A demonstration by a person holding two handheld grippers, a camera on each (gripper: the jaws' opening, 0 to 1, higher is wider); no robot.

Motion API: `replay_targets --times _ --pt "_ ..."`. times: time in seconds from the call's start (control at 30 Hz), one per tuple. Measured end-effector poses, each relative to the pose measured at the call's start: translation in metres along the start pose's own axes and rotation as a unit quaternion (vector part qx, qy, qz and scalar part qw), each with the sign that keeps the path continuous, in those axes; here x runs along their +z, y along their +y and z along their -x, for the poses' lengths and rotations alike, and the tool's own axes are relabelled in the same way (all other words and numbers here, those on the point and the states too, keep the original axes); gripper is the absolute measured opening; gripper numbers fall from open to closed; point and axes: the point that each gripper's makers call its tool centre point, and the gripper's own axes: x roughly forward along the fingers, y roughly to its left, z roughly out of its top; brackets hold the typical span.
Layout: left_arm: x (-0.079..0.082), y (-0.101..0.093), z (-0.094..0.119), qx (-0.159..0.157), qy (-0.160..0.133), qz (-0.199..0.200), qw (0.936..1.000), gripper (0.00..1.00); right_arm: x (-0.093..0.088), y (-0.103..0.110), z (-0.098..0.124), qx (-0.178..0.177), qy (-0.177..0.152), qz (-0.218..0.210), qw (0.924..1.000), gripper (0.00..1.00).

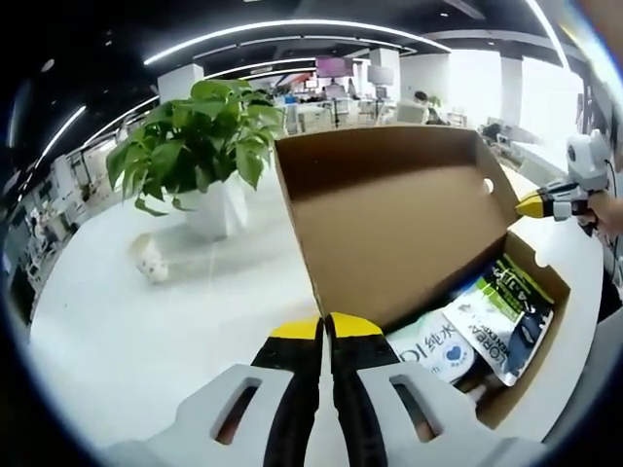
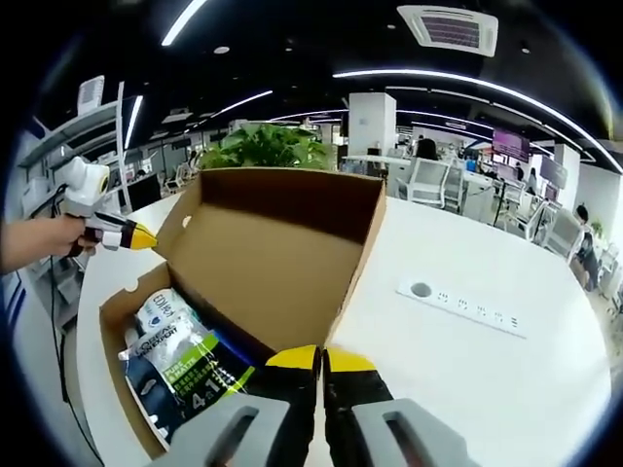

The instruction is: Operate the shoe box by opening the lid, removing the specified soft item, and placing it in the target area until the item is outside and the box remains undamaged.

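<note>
Box [image 1: 409, 224] sits open on white table [image 1: 146, 321], lid [image 2: 277, 248] upright. Inside lie soft packs [image 2: 180, 365], filling the bottom, none out yet. Left gripper [image 1: 326, 326] jaws together at the box edge; right gripper [image 2: 321, 358] likewise. Plant [image 1: 200, 141] at 10 o'clock in the left gripper view.

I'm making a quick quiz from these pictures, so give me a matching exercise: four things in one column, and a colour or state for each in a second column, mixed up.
Things:
1. shoe box lid
2. potted plant
3. pouches
4. left gripper

Colour or state:
A. jaws shut together, yellow tips
B. standing open, plain brown cardboard
C. green leaves, white pot
D. lying inside the shoe box

Pairs: 1-B, 2-C, 3-D, 4-A
</note>
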Motion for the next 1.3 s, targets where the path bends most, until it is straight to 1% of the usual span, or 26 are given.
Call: replay_targets --times 0.17,0.77,1.3 --pt "0.002 0.0 -0.002 -0.001 0.002 0.003 1.0 0.02 0.001 -0.001 -0.002 0.002 0.005 -0.003 1.0 0.0" --pt "0.007 0.001 -0.011 -0.005 0.009 0.004 0.9999 0.01 0.0 -0.004 -0.005 0.011 0.019 -0.047 0.9986 0.0" --pt "0.009 0.005 -0.02 -0.006 0.014 0.006 0.9999 0.01 -0.001 -0.005 -0.008 0.005 0.02 -0.045 0.9988 0.0"
